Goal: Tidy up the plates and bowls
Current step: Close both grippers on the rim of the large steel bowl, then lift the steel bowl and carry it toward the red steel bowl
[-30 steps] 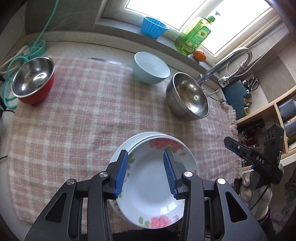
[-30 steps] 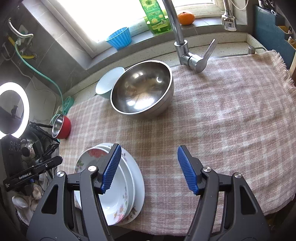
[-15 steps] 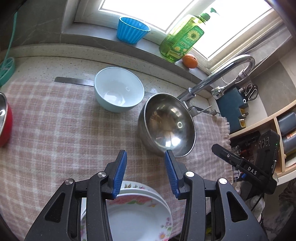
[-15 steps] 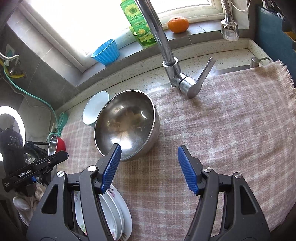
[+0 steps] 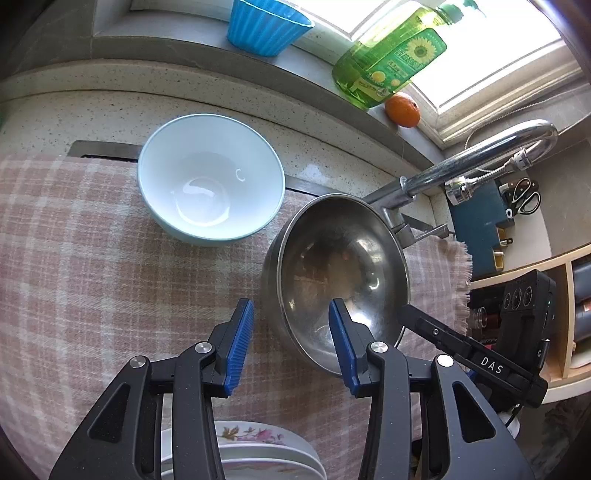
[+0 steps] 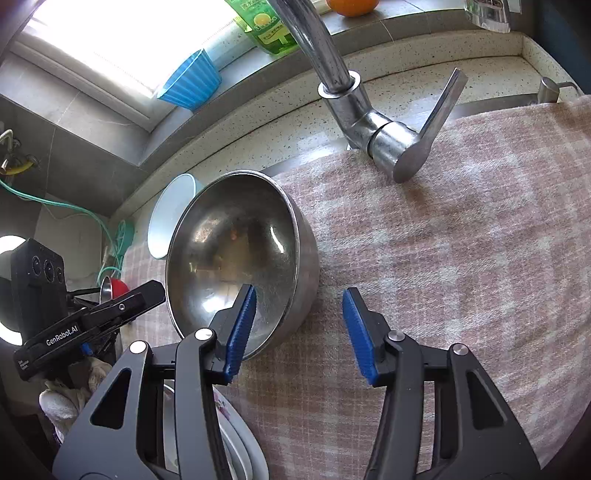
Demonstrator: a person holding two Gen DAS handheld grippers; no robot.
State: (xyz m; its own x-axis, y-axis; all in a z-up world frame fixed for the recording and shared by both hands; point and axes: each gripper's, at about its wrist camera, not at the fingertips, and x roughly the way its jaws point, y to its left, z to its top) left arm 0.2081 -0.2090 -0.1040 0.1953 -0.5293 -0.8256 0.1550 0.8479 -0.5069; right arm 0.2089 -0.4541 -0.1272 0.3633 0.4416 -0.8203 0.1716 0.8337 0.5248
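A big steel bowl [image 5: 340, 273] lies tilted on the checked cloth [image 5: 92, 277]. My left gripper [image 5: 290, 332] is open and straddles the bowl's near left rim, one pad inside, one outside, neither touching. My right gripper [image 6: 299, 328] straddles the opposite wall of the steel bowl [image 6: 236, 251]. Its jaws are closing, with the pads still clear of the metal. A pale blue bowl [image 5: 210, 192] stands behind on the left. Stacked floral plates [image 5: 258, 443] lie under my left gripper. A small red bowl [image 6: 114, 290] sits far left.
The tap [image 6: 373, 125] rises just behind the steel bowl. On the sill stand a blue cup [image 5: 266, 26], a green soap bottle [image 5: 388, 62] and an orange [image 5: 402, 109]. Shelves [image 5: 561, 295] stand to the right, past the cloth's fringed edge.
Both grippers moved forward from over the plate stack to the steel bowl, which now fills the near view. The right jaws have narrowed. The bowls and plates have not moved.
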